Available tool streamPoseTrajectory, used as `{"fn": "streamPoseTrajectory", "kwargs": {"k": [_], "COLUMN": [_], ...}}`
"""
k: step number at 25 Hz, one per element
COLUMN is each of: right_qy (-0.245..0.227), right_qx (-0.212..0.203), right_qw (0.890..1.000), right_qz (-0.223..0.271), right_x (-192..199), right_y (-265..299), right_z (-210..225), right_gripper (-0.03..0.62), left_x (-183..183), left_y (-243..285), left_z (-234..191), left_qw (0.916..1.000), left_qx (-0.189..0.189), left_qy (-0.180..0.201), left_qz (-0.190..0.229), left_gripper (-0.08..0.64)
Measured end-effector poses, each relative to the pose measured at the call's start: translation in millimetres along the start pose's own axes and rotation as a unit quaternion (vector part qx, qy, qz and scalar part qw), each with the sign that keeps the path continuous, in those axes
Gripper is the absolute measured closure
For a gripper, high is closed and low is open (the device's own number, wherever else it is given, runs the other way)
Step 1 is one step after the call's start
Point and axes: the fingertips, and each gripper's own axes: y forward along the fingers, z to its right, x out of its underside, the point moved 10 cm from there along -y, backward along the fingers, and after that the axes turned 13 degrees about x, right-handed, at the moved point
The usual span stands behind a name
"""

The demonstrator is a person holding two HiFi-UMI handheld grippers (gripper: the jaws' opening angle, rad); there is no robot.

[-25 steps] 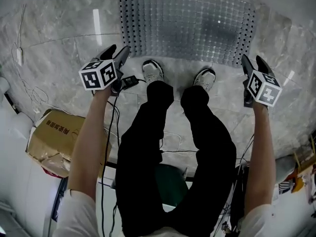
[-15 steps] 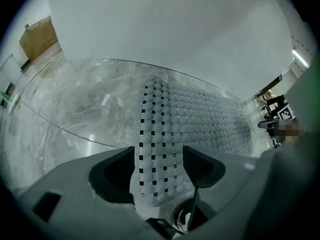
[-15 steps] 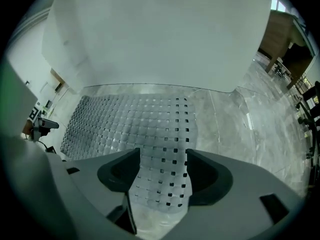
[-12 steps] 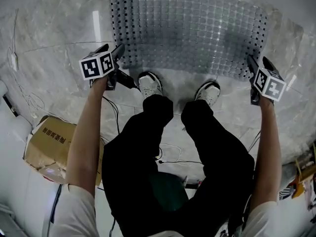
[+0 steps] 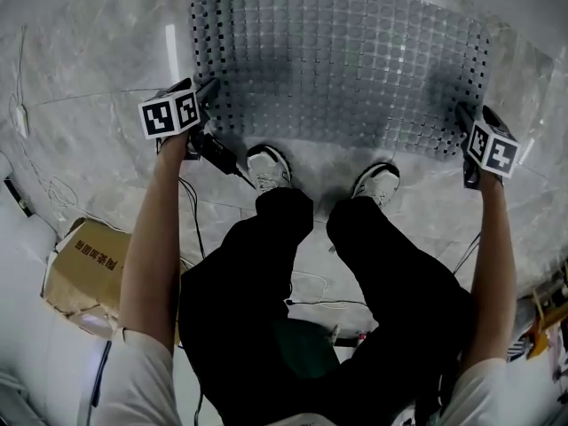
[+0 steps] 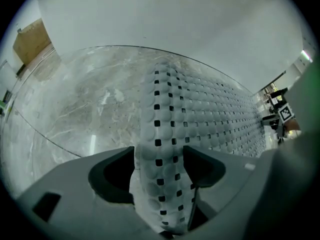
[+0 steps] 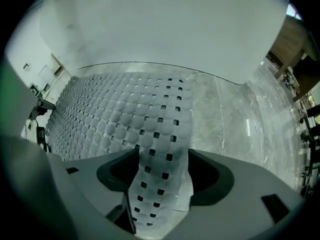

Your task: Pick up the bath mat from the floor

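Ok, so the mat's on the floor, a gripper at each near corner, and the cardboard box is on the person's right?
No, the cardboard box is on the person's left; the head view shows it. The mat is on the floor, with the left gripper and right gripper at its near corners.

Pale marble floor (image 5: 89, 51) strewn with loose cables (image 5: 306, 282); battered cardboard box (image 5: 84, 260) at lower left; white sneakers (image 5: 269, 165), black trousers (image 5: 257, 309) at centre; plain wall (image 6: 175, 24) beyond.
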Motion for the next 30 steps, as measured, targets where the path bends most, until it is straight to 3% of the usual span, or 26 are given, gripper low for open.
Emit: {"fn": "streamPoseTrajectory", "kwargs": {"k": [3,8,10,12,14,17,23,30], "right_qy": [-0.014,0.019,0.022,0.018,0.012,0.004,0.000,-0.050], "right_qx": [-0.013,-0.014,-0.015,-0.022,-0.032,-0.044,-0.067,-0.117], "right_qw": [1.000,1.000,1.000,1.000,0.999,0.999,0.998,0.992], "right_qz": [0.001,-0.008,-0.009,-0.013,-0.018,-0.016,-0.018,-0.001], "right_x": [0,-1,-3,-5,-6,-8,-17,-37], "right_y": [7,13,13,12,8,-2,-38,-107], "right_z": [-2,-4,-3,-2,-5,-12,-22,-32], "right_gripper": [0.327,0.327,0.328,0.328,0.362,0.439,0.517,0.537], "left_x": [-1,0,-2,-3,-5,-5,-12,-20], "left_y": [6,3,3,6,7,3,-26,-69], "left_z": [-4,-10,-8,-2,5,13,40,95], "left_qw": [0.9998,0.9994,0.9993,0.9989,0.9981,0.9980,0.9974,0.9944], "left_qx": [0.021,0.034,0.031,0.034,0.036,0.030,0.049,0.073], "left_qy": [-0.001,0.003,0.014,0.026,0.038,0.046,0.046,0.064], "left_qz": [-0.003,-0.009,-0.013,-0.022,-0.032,-0.031,-0.027,-0.041], "left_gripper": [0.258,0.265,0.346,0.379,0.449,0.466,0.475,0.488]}}
